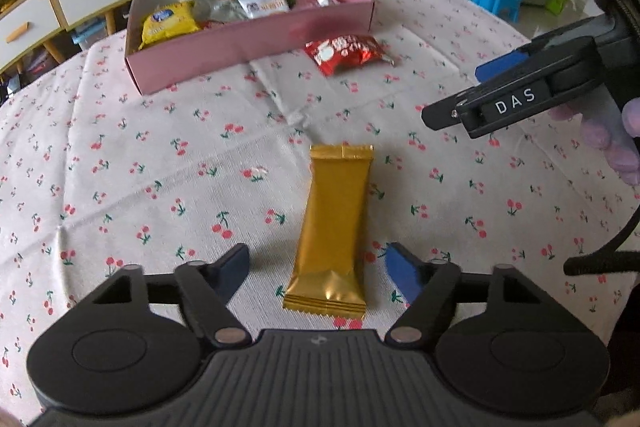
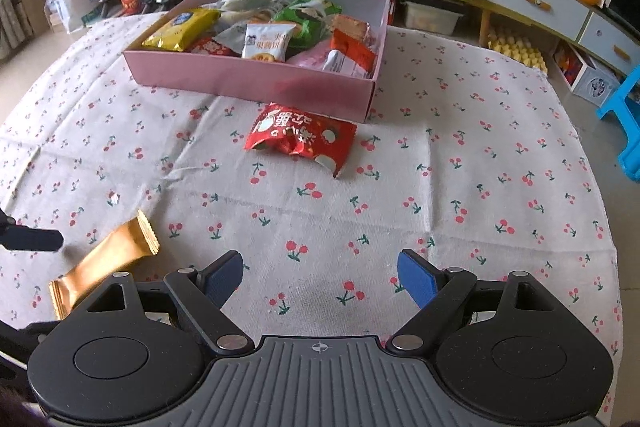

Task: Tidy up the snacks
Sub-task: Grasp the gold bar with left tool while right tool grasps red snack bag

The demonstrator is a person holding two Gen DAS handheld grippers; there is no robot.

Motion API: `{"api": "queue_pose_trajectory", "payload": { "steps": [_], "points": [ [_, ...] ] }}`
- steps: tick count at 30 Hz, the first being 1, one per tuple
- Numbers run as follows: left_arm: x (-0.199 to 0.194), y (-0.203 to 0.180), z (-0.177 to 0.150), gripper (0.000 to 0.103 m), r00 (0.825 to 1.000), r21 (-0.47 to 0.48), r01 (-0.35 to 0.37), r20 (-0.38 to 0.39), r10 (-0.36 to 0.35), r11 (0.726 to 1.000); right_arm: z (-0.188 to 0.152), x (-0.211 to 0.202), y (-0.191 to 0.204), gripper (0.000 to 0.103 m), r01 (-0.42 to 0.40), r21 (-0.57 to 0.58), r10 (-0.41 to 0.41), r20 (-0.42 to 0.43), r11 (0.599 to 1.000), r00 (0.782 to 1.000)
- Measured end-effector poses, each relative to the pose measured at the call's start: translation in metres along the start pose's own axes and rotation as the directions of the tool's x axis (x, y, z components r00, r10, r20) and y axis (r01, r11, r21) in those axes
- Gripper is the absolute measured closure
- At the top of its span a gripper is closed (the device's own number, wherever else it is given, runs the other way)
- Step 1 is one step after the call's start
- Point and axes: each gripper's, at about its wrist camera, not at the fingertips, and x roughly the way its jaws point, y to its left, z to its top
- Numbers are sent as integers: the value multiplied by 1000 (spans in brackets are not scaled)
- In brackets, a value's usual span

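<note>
Most of the snacks are already in the pink box [image 2: 256,83], sitting at about 12 o'clock on the cherry-print tablecloth [image 2: 480,187]. I'd say two are left out: a red snack bag [image 2: 298,139] lying just in front of the box, and a gold wrapper bar [image 1: 334,227] closer to me, well apart from the box.

The left gripper [image 1: 316,269] hovers low over the near end of the gold bar, tongs spread wide with a finger on either side, not touching it and holding nothing. The right gripper [image 2: 320,277] is also wide open and empty, hanging above bare cloth, pointed toward the red bag at 12 o'clock. In its view the gold bar is off at 9 o'clock.
</note>
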Motion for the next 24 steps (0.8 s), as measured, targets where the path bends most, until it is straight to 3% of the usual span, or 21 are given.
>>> {"api": "queue_pose_trajectory", "payload": {
  "steps": [2, 5, 7, 10, 14, 24],
  "points": [
    [0, 1, -1, 36, 1000, -5, -2, 2, 2, 1000, 0, 2, 0, 17, 6, -4, -6, -2, 1000, 1000],
    [-2, 5, -1, 47, 1000, -20, -10, 12, 10, 1000, -1, 5, 1, 17, 28, -16, -27, 6, 999, 1000],
    [-2, 8, 1, 61, 1000, -40, -17, 14, 17, 999, -2, 7, 2, 17, 40, -30, -40, 15, 999, 999],
    [-2, 16, 4, 71, 1000, -87, -25, 14, 26, 996, -2, 12, 3, 17, 55, -47, -55, 16, 997, 998],
    [1, 26, 10, 72, 997, -148, -71, 18, 74, 986, -2, 18, 5, 16, 58, -57, -57, 18, 997, 998],
    [11, 53, 26, 72, 984, -261, -164, 31, 178, 951, 7, 32, -2, 5, 48, -23, -47, 59, 999, 997]
  ]
}}
